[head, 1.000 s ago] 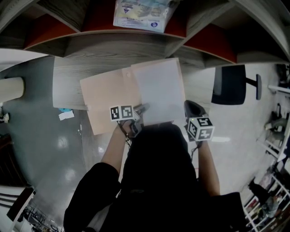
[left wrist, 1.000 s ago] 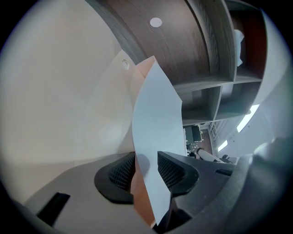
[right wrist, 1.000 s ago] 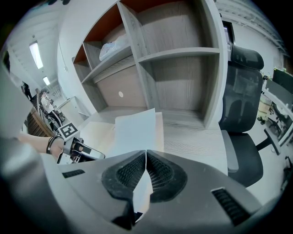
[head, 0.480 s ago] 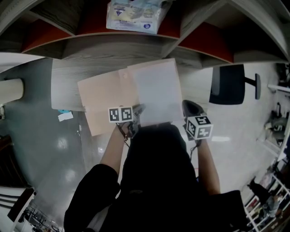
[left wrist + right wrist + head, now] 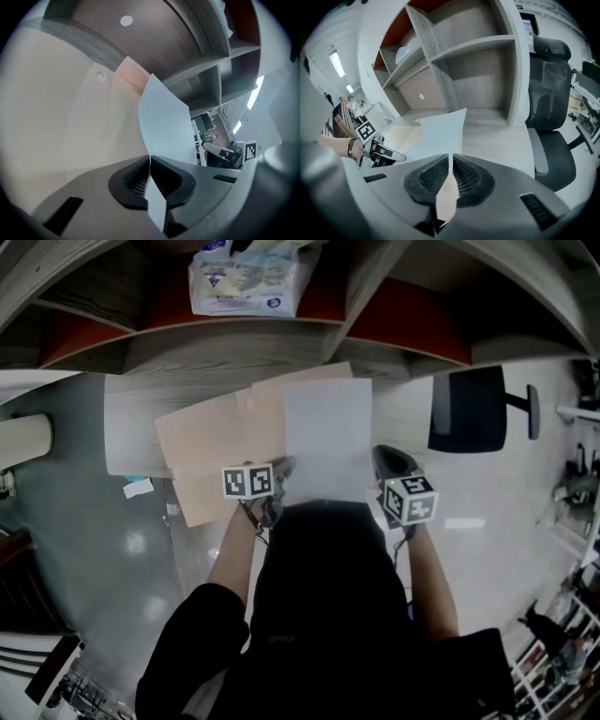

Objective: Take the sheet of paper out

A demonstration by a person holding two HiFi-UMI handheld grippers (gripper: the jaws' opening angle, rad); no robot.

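A white sheet of paper (image 5: pixel 326 437) lies on an open beige folder (image 5: pixel 211 460) on the desk. My left gripper (image 5: pixel 281 468) is at the sheet's near left corner. Its jaws are closing, and in the left gripper view (image 5: pixel 150 159) the pads press on the sheet (image 5: pixel 164 126), which curls upward. The right gripper (image 5: pixel 377 456) sits at the near right corner. It is shut (image 5: pixel 451 157) on a thin cream edge that matches the folder (image 5: pixel 401 136) in colour. The sheet (image 5: pixel 440 131) lies just beyond its jaws.
The grey wood desk (image 5: pixel 131 427) runs under open shelf compartments with red backs. A plastic package (image 5: pixel 246 282) lies in one of them. A black office chair (image 5: pixel 467 413) stands to the right of the desk. Glossy floor is on the left.
The left gripper has closed onto the sheet's near left corner. The sheet has turned straighter on the folder, and a strip of beige now shows above its far edge. The right gripper stays shut.
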